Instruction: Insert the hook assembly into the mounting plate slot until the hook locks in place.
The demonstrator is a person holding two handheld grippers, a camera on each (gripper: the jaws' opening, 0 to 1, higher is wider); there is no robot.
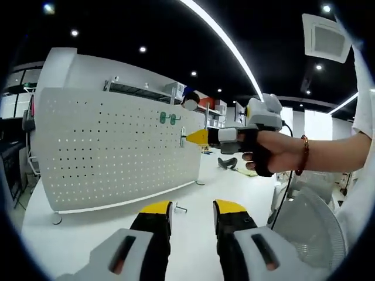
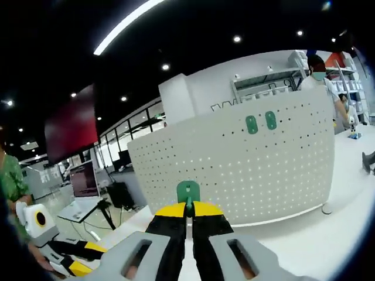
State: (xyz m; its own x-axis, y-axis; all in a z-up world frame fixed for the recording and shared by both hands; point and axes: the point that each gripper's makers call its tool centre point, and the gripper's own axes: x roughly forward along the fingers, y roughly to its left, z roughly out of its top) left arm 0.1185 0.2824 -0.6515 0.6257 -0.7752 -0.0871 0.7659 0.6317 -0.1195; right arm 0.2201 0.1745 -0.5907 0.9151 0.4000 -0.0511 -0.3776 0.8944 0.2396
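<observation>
Right gripper view: right tongs grip green hook before pegboard.

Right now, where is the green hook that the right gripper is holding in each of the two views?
Left gripper view: the green hook is a small piece at the tip of the right gripper, right of centre, close to the pegboard.
Right gripper view: the hook stands low at centre, pinched between the jaws.
Shared landmark: the two green hooks already on the pegboard.
</observation>
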